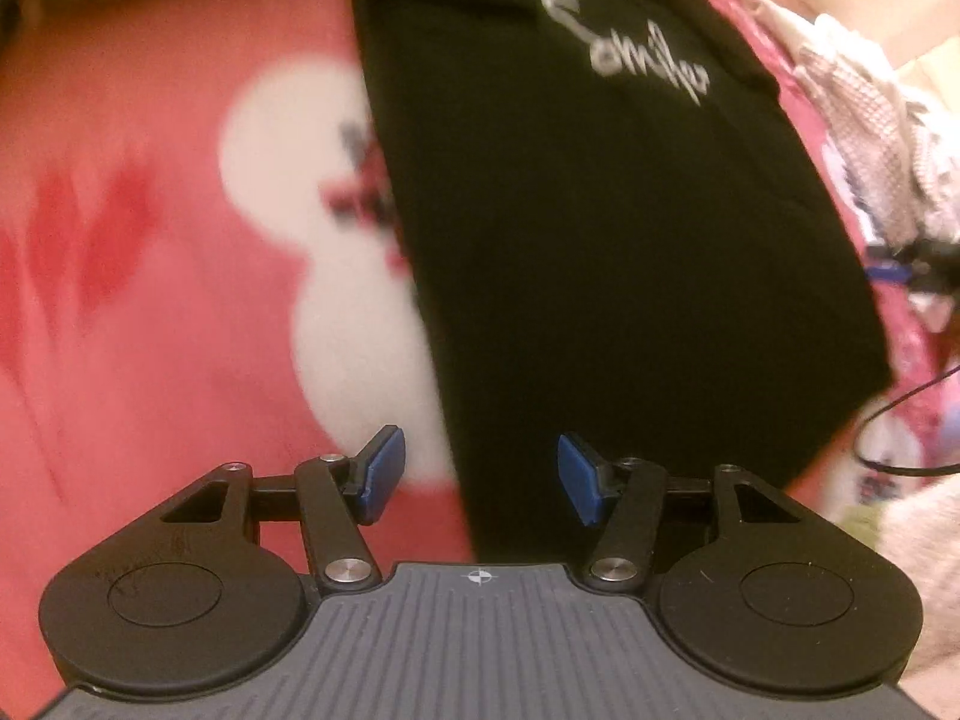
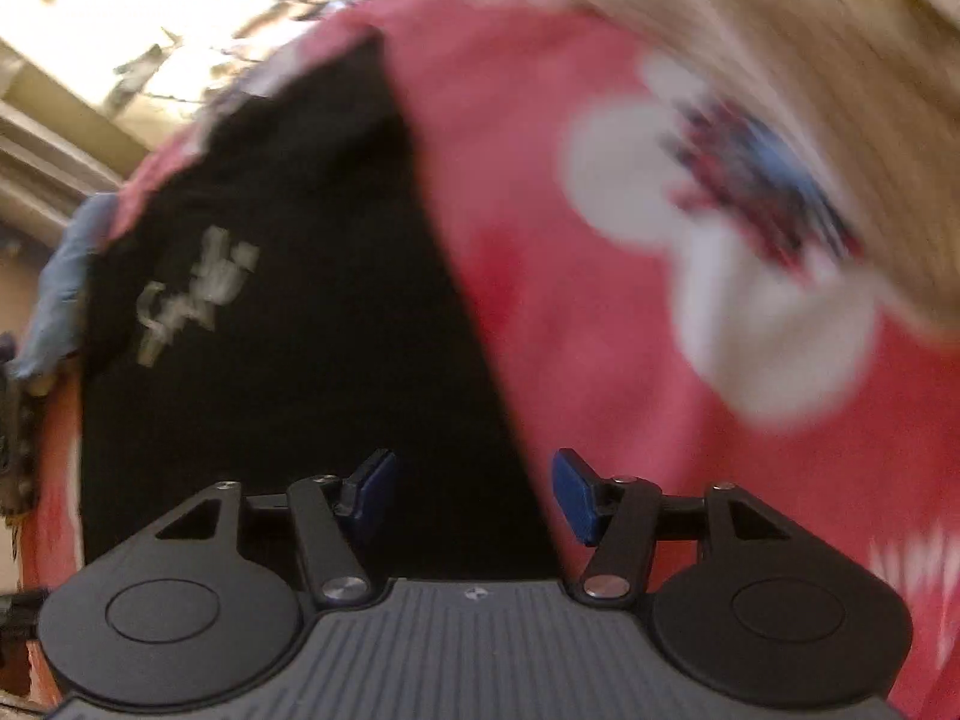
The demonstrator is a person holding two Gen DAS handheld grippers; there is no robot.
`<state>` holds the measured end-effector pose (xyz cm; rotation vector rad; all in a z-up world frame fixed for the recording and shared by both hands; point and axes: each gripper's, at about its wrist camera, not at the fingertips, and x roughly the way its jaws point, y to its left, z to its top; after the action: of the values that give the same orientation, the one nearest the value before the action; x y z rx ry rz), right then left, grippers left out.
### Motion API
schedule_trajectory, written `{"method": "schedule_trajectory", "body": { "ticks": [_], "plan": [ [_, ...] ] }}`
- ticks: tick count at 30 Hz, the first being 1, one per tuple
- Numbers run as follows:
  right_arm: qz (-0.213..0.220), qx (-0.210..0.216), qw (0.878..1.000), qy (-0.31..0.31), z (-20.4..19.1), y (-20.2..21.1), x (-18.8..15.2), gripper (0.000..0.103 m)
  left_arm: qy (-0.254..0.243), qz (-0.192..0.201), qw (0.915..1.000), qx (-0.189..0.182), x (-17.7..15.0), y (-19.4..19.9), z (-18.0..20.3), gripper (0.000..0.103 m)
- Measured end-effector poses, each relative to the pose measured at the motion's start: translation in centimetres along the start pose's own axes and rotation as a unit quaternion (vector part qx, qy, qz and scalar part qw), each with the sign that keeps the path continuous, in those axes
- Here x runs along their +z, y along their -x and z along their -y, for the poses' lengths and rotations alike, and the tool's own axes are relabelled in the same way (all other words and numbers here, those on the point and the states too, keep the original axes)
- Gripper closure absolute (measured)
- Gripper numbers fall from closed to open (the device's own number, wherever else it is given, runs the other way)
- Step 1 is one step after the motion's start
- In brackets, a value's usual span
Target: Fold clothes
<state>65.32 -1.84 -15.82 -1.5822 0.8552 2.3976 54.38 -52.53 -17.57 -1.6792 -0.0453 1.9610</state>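
Left claw (image 1: 480, 477): spread wide, empty, above garment's left edge.
Right claw (image 2: 474, 495): spread wide, empty, above its right edge.
Black garment (image 1: 600, 240): folded narrow, lying flat on red patterned cloth (image 1: 150, 300).

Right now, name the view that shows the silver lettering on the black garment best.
Left wrist view: the silver lettering on the black garment is fairly sharp. Right wrist view shows it motion-blurred, unreadable.

Black garment (image 1: 600, 240) with silver script; red blanket (image 1: 150, 330) with white patches.
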Motion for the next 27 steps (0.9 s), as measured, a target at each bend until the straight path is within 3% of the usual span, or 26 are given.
{"method": "schedule_trajectory", "body": {
  "ticks": [3, 11, 13, 15, 18, 23, 27],
  "plan": [
    [0.007, 0.014, 1.0, -0.011, 1.0, 0.1, -0.8, 0.05, -0.027, 0.0, 0.9996, 0.005, -0.6, -0.3, 0.8, 0.048],
    [-0.075, 0.044, 0.996, 0.007, 1.2, 0.5, -3.1, 0.054, -0.013, -0.034, 0.9984, -0.044, -2.0, -1.0, 0.8, 0.059],
    [-0.098, 0.044, 0.994, 0.017, 1.1, 0.3, -3.7, 0.06, -0.013, -0.042, 0.9977, -0.053, -2.4, -1.2, 0.8, 0.061],
    [-0.12, 0.044, 0.992, 0.023, 1.1, 0.3, -4.3, 0.073, -0.012, -0.05, 0.9968, -0.061, -2.7, -1.4, 0.8, 0.061],
    [-0.144, 0.05, 0.988, 0.025, 1.1, 0.3, -5.0, 0.079, -0.01, -0.06, 0.9954, -0.074, -3.1, -1.7, 0.7, 0.062],
    [-0.162, 0.071, 0.984, 0.025, 0.6, -0.1, -5.5, 0.084, -0.007, -0.093, 0.9912, -0.094, -3.4, -2.4, 0.4, 0.065],
    [-0.157, 0.078, 0.985, 0.001, 0.9, -0.5, -5.3, 0.085, 0.026, -0.09, 0.9899, -0.106, -3.2, -2.4, -0.5, 0.067]
  ]
}}
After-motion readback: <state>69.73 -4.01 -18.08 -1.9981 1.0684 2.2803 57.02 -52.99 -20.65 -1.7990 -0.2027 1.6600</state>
